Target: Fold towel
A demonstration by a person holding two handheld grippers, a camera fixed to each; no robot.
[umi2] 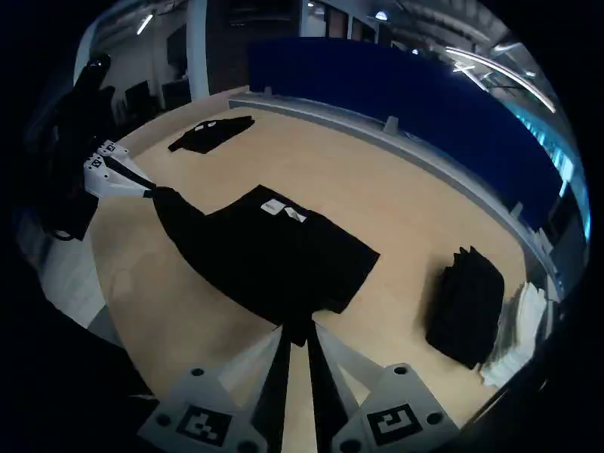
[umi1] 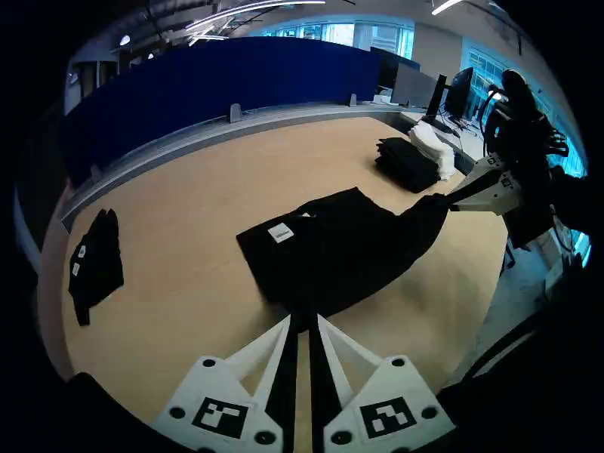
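Left gripper view: a black towel lies spread in the middle of a pale wooden table, with a small white label on its upper side. At the near edge, the left gripper has its two white fingers drawn almost together, pinching the towel's nearest edge. To the right, the right gripper clamps another corner of the towel and holds it lifted off the table. Farther right sit a stack of folded black cloths and a white pile just beside it. A loose black cloth lies well apart on the left. A blue partition runs along the far side. Right gripper view: the right gripper's fingers are nearly closed at the near edge, gripping the towel's closest edge. The towel stretches away to the left, where the left gripper pinches its raised corner. The black stack and the white pile sit to the right.
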